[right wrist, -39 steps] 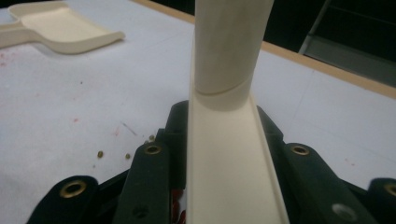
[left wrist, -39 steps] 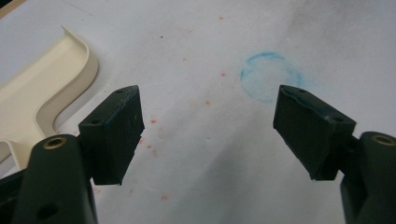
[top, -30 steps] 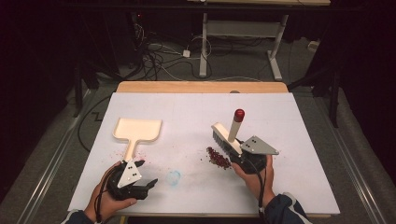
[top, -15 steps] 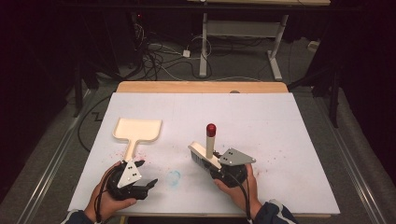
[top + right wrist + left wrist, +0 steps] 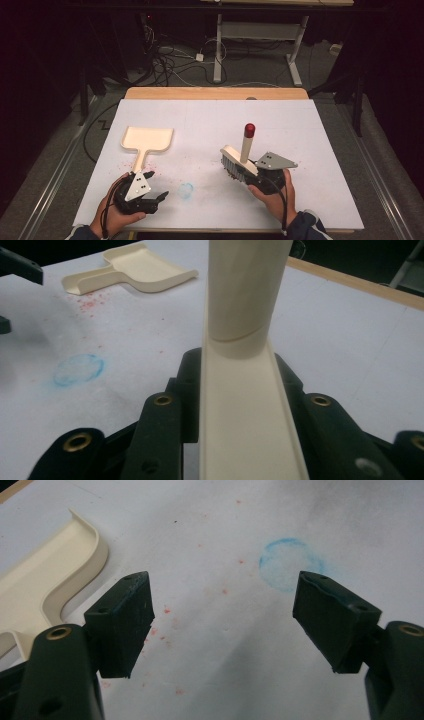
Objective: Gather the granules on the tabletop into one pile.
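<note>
Since a second ago the brush (image 5: 239, 161) has swung left across the sheet and come partway back, and the heap of red crumbs that lay by its bristles is no longer visible there. The right gripper (image 5: 260, 176) is clamped on the cream back of the brush; in the right gripper view both jaws press against its long flat sides, and the round handle with its red tip (image 5: 249, 130) rises upright ahead of them. The bristles sit at or just above the white paper (image 5: 300, 130) that covers the table, right of centre; whether they touch it cannot be told. The left gripper (image 5: 159, 199) rests near the front left corner with its jaws spread wide and nothing between them. The cream dustpan (image 5: 147, 140) lies flat just beyond it, handle towards the person, with a scatter of faint red specks (image 5: 165, 611) beside the handle. A smudged blue ring (image 5: 186, 190) drawn on the paper lies between the two grippers. Nothing stands between brush and dustpan. Behind the table, cables (image 5: 165, 60) trail over the floor around a desk frame (image 5: 295, 65).
</note>
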`<move>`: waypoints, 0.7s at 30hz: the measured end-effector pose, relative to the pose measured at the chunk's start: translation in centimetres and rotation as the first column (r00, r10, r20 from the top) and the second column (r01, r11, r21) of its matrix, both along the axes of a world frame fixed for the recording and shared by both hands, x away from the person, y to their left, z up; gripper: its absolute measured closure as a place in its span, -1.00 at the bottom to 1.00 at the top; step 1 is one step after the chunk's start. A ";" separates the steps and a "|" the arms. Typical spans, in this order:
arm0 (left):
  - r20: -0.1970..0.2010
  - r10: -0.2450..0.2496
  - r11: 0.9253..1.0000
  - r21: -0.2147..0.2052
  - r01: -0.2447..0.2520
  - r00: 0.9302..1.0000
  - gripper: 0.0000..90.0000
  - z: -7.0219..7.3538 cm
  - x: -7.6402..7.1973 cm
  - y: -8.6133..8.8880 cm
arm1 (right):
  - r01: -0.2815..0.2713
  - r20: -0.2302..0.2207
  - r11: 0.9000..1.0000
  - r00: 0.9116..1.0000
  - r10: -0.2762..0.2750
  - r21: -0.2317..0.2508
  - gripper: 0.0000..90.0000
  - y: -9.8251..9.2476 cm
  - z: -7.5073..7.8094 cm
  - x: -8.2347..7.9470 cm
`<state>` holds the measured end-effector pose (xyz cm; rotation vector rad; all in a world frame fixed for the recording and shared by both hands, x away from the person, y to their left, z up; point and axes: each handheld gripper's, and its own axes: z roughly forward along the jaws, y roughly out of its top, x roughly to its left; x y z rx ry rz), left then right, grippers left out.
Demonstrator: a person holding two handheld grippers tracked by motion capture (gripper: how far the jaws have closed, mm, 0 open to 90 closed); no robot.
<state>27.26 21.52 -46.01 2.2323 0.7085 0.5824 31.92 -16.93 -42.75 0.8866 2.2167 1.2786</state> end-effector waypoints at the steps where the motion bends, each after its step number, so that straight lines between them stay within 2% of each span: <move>1: 0.000 -0.001 1.000 0.000 0.001 1.000 -0.48 0.0 0.0 0.0 | -0.008 0.004 1.000 1.000 0.008 0.005 0.50 -0.4 0.4 -0.1; 6: -0.002 -0.001 1.000 0.000 0.001 1.000 -0.48 0.0 0.0 0.0 | -0.050 0.011 0.998 0.999 0.049 0.048 0.50 -2.7 2.2 -0.7; 7: -0.013 0.001 1.000 -0.002 -0.001 1.000 -0.48 0.0 0.0 0.0 | -0.061 0.011 0.997 0.998 0.061 0.051 0.50 -3.2 2.5 -0.9; 8: -0.003 0.000 1.000 0.002 0.000 1.000 -0.48 0.0 0.1 0.0 | -0.068 0.016 0.996 0.998 0.067 0.052 0.50 -3.7 2.8 -1.2; 12: -0.001 0.000 1.000 0.005 0.000 1.000 -0.48 0.0 0.1 0.0 | -0.108 0.011 0.994 0.994 0.108 0.004 0.50 -5.4 3.9 -2.3; 15: 0.001 0.003 1.000 0.003 -0.003 1.000 -0.48 0.0 0.1 0.0 | -0.139 -0.015 0.990 0.990 0.139 -0.032 0.50 -6.6 4.1 -3.0; 18: 0.001 0.006 1.000 0.002 -0.006 1.000 -0.49 0.1 0.1 0.1 | -0.174 -0.064 0.983 0.983 0.170 -0.063 0.50 -7.7 4.2 -3.3; 21: 0.001 0.009 1.000 0.004 -0.009 1.000 -0.49 0.1 0.1 0.1 | -0.188 -0.121 0.979 0.976 0.179 -0.072 0.50 -9.0 4.0 -3.6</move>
